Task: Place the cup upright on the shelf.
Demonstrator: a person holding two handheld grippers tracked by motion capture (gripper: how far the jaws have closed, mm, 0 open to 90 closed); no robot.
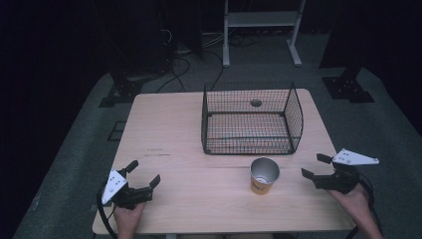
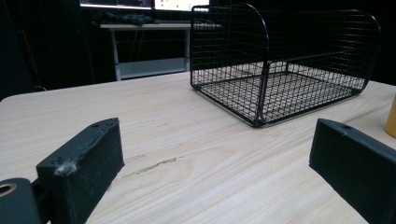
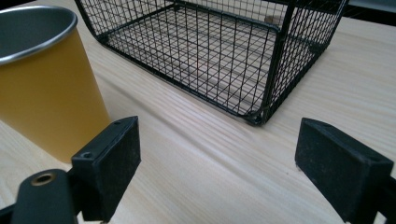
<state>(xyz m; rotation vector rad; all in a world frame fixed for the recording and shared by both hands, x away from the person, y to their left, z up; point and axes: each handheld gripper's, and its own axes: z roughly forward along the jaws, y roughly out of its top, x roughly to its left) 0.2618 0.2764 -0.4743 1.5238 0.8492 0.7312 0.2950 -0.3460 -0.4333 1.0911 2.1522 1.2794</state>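
A yellow cup (image 1: 263,176) with a silver metal rim stands upright on the wooden table (image 1: 184,144), just in front of a black wire basket (image 1: 251,119). My right gripper (image 1: 315,167) rests open at the table's right edge, a hand's width right of the cup. In the right gripper view the cup (image 3: 44,79) stands just ahead of the left jaw, outside the gap, with the basket (image 3: 219,51) beyond. My left gripper (image 1: 144,174) is open near the front left corner, nothing between its jaws. The left gripper view shows the basket (image 2: 285,65) ahead and the cup's edge (image 2: 391,119).
The basket holds nothing; through its mesh a round hole (image 1: 256,103) in the tabletop shows. Behind the table stand a white frame (image 1: 261,25), dark stands and cables on grey carpet. A scuff mark (image 2: 149,166) marks the wood ahead of my left gripper.
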